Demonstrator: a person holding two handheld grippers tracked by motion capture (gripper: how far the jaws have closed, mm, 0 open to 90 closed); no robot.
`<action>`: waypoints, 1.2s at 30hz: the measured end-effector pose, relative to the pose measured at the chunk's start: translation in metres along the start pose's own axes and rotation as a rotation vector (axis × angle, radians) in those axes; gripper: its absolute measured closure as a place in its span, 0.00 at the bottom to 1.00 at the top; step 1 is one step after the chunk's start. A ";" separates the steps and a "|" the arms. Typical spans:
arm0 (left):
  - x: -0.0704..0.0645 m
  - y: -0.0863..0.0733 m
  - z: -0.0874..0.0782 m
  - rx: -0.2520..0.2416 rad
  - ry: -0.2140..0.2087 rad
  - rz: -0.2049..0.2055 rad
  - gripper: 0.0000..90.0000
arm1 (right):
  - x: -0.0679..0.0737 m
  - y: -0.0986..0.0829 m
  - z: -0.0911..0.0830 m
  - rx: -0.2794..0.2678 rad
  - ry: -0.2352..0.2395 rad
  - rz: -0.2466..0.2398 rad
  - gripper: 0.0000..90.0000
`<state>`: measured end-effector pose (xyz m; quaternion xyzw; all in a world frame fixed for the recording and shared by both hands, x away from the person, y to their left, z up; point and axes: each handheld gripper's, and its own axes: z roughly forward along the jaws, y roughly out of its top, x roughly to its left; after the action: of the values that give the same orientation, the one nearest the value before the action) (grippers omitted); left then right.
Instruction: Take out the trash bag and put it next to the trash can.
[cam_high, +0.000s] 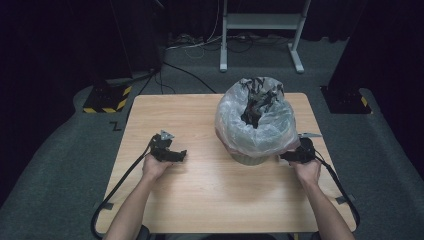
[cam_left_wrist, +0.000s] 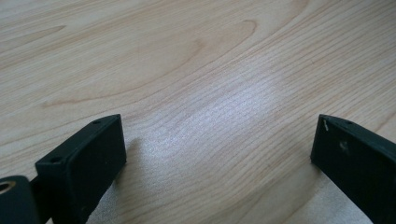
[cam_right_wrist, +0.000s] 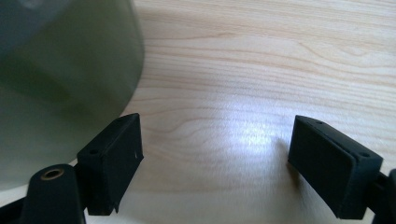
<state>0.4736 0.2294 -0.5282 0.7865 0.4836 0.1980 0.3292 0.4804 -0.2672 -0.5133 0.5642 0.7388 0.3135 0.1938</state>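
1. While both of the person's hands rest on the light wooden counter (cam_high: 210, 175), a small round grey bin lined with a clear crinkled plastic bag (cam_high: 256, 120) stands on the right half of it, towards the far edge.
2. The bag bulges out over the bin's rim, and dark crumpled material shows at its open top.
3. The right tool (cam_high: 286, 156) lies low on the counter just beside the bin's base on its right side, pointing towards it.
4. In the right gripper view, the right tool (cam_right_wrist: 215, 158) has its jaws spread wide with bare wood between them; the bin's grey wall (cam_right_wrist: 65, 79) sits close by one jaw, and I cannot tell whether they touch.
5. The left tool (cam_high: 181, 155) lies well apart from the bin, on the counter's left half.
6. In the left gripper view, the left tool (cam_left_wrist: 219, 151) is likewise spread wide, holding nothing.
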 end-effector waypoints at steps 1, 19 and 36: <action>0.000 0.000 0.000 -0.001 0.002 -0.001 0.03 | 0.000 0.000 -0.004 -0.001 0.005 -0.002 0.20; 0.000 0.002 0.001 -0.002 0.015 -0.012 0.04 | -0.017 0.000 -0.044 -0.027 0.043 0.100 0.27; 0.000 0.002 0.002 -0.003 0.016 -0.014 0.04 | -0.011 0.017 -0.067 -0.013 0.054 0.083 0.35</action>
<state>0.4759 0.2288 -0.5281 0.7811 0.4914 0.2027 0.3277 0.4534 -0.2912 -0.4537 0.5845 0.7177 0.3411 0.1640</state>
